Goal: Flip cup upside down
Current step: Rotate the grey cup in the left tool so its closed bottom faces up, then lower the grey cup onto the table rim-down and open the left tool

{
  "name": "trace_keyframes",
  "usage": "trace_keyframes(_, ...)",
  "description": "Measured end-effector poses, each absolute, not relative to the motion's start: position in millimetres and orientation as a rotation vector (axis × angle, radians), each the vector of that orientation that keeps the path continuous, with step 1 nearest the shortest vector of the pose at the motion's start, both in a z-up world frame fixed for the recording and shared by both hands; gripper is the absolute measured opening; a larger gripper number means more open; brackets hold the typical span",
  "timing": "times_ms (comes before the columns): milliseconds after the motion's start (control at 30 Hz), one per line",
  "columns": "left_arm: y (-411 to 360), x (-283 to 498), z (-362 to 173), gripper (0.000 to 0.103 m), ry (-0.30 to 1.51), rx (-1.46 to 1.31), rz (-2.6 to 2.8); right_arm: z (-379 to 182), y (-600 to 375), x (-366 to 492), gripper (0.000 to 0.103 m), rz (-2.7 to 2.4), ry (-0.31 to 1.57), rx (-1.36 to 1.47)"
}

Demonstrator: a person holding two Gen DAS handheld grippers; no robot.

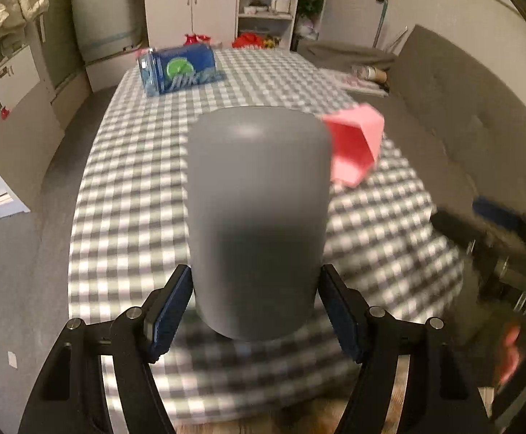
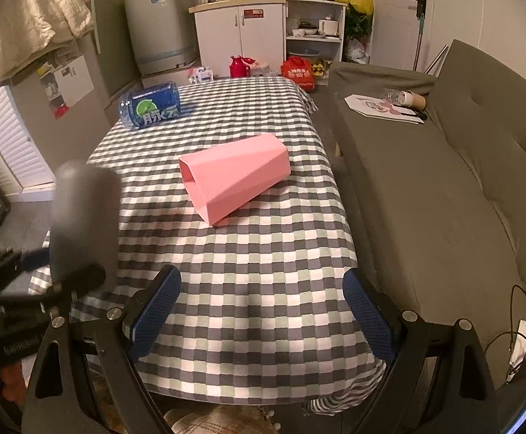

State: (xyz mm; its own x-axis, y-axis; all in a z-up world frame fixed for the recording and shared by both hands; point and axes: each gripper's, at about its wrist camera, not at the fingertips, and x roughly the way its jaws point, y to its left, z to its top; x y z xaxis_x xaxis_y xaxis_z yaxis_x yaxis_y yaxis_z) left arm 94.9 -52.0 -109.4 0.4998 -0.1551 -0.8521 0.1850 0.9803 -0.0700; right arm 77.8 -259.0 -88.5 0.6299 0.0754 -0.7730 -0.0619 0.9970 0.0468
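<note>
Left claw [image 1: 257,311] grips the grey cup [image 1: 259,217] above the table's [image 2: 248,289] near edge; right claw [image 2: 261,311] gapes wide.

Grey cup [image 1: 259,217] mid-frame, closed end up, clamped between left gripper [image 1: 257,311] pads; pink cup [image 1: 357,148] lying right of it

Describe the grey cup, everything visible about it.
The grey cup is a plain matte cylinder with rounded edges, plastic by its look, with no handle or marking. It stands roughly on end between the blue pads of the left gripper, which clamp its lower part from both sides. A closed, rounded end faces up; the opening is not visible. It appears held over the near part of the checked tablecloth, though contact cannot be judged. Motion blur softens its outline.
</note>
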Motion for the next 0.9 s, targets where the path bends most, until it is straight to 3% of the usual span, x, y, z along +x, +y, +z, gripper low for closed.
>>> trace_keyframes(167,-49.2,85.4,-136.3,0.073,1.14,0.045,-0.168,-78.3,-260.8,73.4,0.091,0.073,0.861,0.021)
trace_keyframes(900,-57.0,130.7,-137.2,0.073,1.016,0.057,-0.157,-86.1,-251.6,76.0,0.091,0.087,0.889,0.0)
